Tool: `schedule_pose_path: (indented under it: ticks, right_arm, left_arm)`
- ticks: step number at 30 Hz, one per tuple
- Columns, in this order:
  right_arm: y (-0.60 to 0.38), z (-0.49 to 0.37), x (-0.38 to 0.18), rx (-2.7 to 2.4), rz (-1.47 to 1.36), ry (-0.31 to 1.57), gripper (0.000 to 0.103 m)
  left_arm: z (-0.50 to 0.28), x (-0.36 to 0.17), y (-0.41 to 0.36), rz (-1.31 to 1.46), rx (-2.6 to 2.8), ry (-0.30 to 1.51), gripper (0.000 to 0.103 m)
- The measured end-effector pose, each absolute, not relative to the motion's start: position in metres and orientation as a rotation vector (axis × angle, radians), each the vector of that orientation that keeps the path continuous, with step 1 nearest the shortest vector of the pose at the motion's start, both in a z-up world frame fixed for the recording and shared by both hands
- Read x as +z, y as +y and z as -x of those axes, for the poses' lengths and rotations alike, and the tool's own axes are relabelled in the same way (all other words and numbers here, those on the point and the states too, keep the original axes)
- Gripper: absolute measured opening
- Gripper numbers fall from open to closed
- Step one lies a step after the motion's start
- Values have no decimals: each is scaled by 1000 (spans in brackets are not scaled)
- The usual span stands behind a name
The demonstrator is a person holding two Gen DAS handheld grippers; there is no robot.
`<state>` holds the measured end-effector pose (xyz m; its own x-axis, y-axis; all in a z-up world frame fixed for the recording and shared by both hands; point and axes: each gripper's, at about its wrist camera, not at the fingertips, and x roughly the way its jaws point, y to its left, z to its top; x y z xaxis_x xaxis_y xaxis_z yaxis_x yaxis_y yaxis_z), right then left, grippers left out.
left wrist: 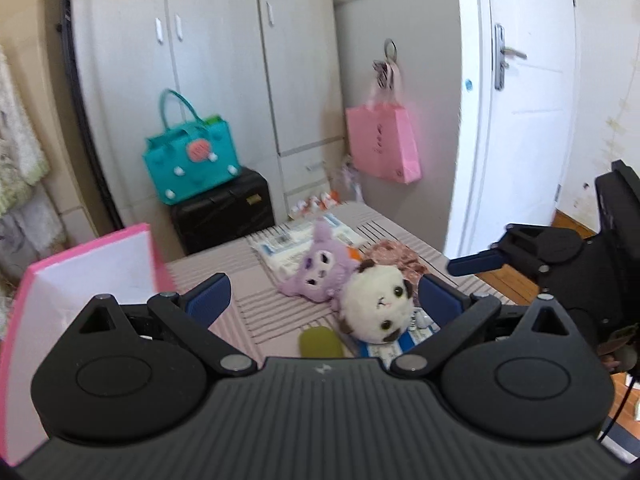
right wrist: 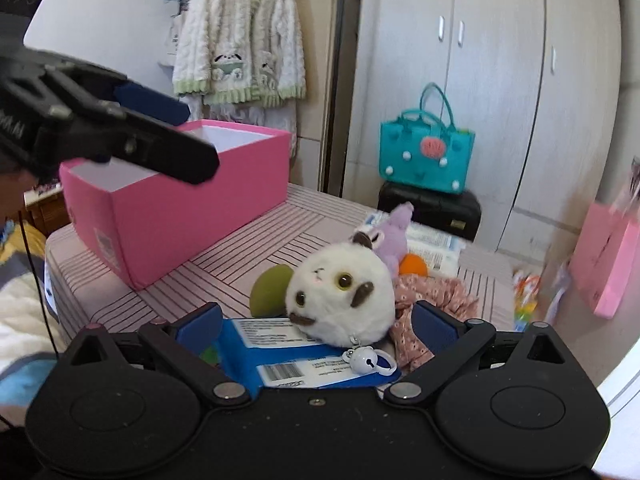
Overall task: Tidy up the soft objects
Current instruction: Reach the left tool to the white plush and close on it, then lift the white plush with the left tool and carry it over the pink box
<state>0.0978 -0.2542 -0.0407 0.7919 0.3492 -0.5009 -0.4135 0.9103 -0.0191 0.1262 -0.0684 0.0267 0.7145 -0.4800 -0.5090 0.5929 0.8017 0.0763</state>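
Note:
A round white plush with brown patches point(left wrist: 378, 302) point(right wrist: 340, 292) lies on the striped table point(left wrist: 256, 312) point(right wrist: 224, 264). A purple plush point(left wrist: 320, 270) point(right wrist: 394, 232) lies behind it, a green soft ball point(left wrist: 320, 342) point(right wrist: 270, 290) beside it, and a floral pink cloth point(right wrist: 432, 304) at its right. An open pink box point(left wrist: 80, 280) point(right wrist: 180, 196) stands at the left. My left gripper point(left wrist: 324, 300) is open and empty, just short of the white plush. My right gripper point(right wrist: 318, 324) is open, its fingers either side of the white plush.
Blue-and-white packets point(right wrist: 288, 356) lie under the white plush, and more packets point(left wrist: 288, 244) at the table's far end. A teal bag point(left wrist: 192, 152) sits on a black case point(left wrist: 224, 208). A pink bag point(left wrist: 382, 144) hangs on the wardrobe. A white door point(left wrist: 520, 100) is at the right.

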Motion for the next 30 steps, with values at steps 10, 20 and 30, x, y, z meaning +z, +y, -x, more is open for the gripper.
schedule_pose_path:
  ticks: [10, 20, 30]
  right_arm:
    - [-266, -127, -66, 399, 26, 512, 98]
    - [-262, -137, -76, 441, 22, 502, 93]
    - [-258, -144, -79, 424, 42, 526, 78]
  left_arm:
    - [-160, -7, -107, -266, -707, 594, 97]
    - [-200, -30, -113, -129, -799, 779, 81]
    - [-211, -45, -118, -103, -788, 853, 63]
